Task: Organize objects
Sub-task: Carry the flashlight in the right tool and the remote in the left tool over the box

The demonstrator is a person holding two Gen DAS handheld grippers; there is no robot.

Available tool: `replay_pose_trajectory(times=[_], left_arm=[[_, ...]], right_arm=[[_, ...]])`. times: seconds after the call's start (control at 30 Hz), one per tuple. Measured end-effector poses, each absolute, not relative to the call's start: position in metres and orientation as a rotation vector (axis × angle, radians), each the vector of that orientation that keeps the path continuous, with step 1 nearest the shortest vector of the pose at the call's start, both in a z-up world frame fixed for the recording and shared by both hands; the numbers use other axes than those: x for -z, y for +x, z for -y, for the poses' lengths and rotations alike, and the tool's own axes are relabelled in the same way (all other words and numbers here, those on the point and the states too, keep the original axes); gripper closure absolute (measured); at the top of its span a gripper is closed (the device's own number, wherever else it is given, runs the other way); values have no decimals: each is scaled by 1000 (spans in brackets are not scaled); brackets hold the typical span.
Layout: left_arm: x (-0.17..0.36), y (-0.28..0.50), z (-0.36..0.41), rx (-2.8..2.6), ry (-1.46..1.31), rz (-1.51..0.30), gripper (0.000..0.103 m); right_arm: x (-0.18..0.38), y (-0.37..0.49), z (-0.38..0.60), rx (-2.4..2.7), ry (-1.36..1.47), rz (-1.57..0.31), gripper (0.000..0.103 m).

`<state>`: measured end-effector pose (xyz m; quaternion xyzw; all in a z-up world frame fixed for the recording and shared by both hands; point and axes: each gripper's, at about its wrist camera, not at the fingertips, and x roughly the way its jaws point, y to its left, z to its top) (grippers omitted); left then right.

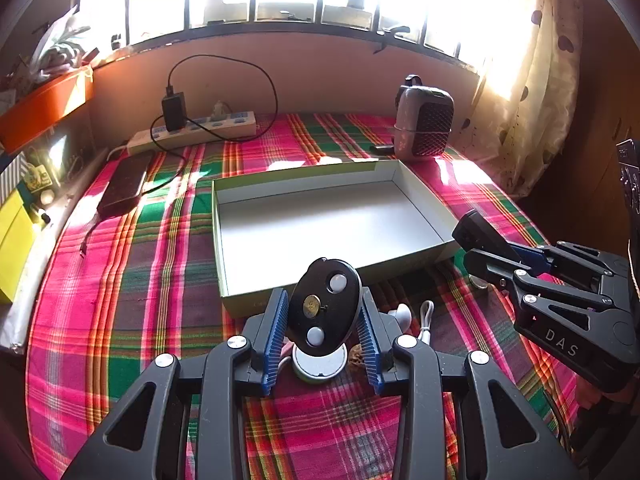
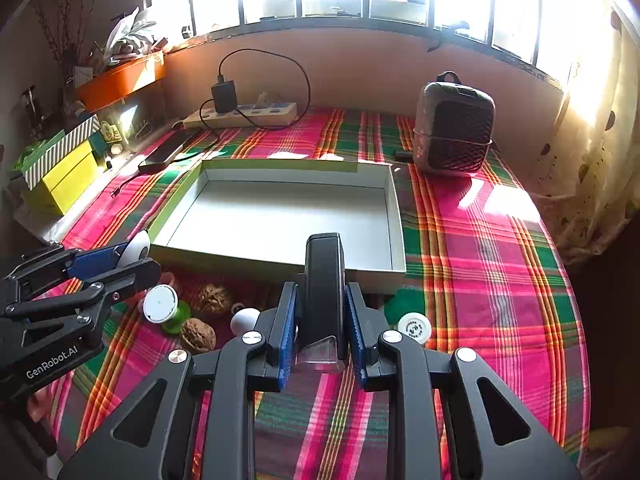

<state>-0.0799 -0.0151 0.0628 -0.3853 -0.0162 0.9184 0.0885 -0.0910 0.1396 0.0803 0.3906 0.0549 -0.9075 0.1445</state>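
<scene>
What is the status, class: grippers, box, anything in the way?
Left gripper shut on black oval device. Right gripper shut on black stick. Box empty, ahead of both. Nothing blocking.

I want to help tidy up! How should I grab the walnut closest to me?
Probably pinch the walnut across its round middle, coming straight down from above. It lies bare on the cloth, but another walnut, a spool and a white ball crowd its sides.

Left gripper, right gripper: black linkages, blue ribbed pads, silver screws, white lettering
</scene>
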Motion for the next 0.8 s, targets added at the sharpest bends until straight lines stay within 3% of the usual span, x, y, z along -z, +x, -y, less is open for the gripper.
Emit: replay_pose_trajectory(times=[0.37, 0.8], left_arm=[[-71, -133, 24, -2720, -1149, 91, 71], [-41, -192, 23, -2697, -1285, 79, 71]], right_arm=[[-93, -147, -130, 2582, 1134, -118, 78], [-54, -213, -113, 2519, 1264, -113, 78]])
